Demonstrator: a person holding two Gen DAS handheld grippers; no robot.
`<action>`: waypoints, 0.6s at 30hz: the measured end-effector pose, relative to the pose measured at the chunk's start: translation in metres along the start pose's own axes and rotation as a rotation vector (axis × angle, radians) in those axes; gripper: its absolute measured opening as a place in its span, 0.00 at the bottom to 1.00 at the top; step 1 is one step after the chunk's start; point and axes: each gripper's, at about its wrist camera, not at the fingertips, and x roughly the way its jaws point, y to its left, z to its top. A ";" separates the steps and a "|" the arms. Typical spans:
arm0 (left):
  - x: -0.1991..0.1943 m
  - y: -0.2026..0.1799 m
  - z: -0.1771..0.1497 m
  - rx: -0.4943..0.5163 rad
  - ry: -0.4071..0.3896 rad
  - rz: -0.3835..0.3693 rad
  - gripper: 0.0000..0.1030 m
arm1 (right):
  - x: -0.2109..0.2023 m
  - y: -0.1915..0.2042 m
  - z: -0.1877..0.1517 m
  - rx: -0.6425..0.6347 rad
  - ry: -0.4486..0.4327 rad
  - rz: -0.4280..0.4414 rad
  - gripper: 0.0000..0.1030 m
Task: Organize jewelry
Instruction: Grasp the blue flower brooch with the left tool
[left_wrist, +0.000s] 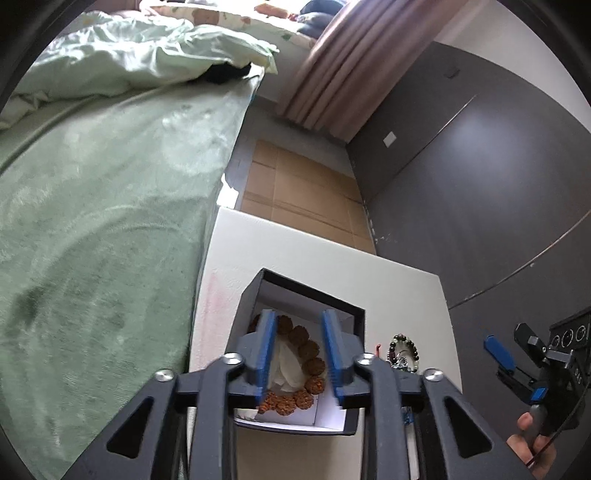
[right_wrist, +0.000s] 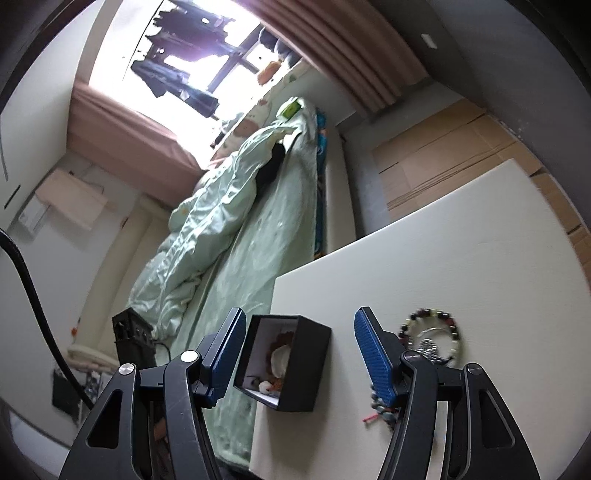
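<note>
A black open box (left_wrist: 255, 295) with a white lining stands on the white tabletop (left_wrist: 314, 258). A bracelet of brown knobbly beads (left_wrist: 308, 349) lies inside it around a white cushion. My left gripper (left_wrist: 298, 356) is open just above the box, empty. A dark beaded bracelet (left_wrist: 405, 349) with a silver chain lies on the table right of the box. In the right wrist view the box (right_wrist: 301, 369) sits between the fingers of my open, empty right gripper (right_wrist: 304, 356), and the beaded bracelet (right_wrist: 432, 332) lies to the right. My right gripper also shows in the left wrist view (left_wrist: 513, 350).
A bed with a green cover (left_wrist: 110, 221) runs along the table's left side. Flattened cardboard (left_wrist: 295, 192) lies on the floor beyond the table. A dark wall panel (left_wrist: 480, 184) stands to the right. A small red-tipped cord (right_wrist: 373, 417) lies near the right finger.
</note>
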 end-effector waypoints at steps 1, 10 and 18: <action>-0.001 -0.003 -0.002 0.010 -0.005 0.000 0.40 | -0.005 -0.001 0.000 0.002 -0.008 -0.005 0.60; -0.004 -0.054 -0.019 0.168 -0.013 -0.047 0.48 | -0.035 -0.029 -0.008 0.032 -0.014 -0.112 0.60; 0.020 -0.092 -0.036 0.256 0.058 -0.088 0.48 | -0.043 -0.053 -0.017 0.089 0.002 -0.150 0.60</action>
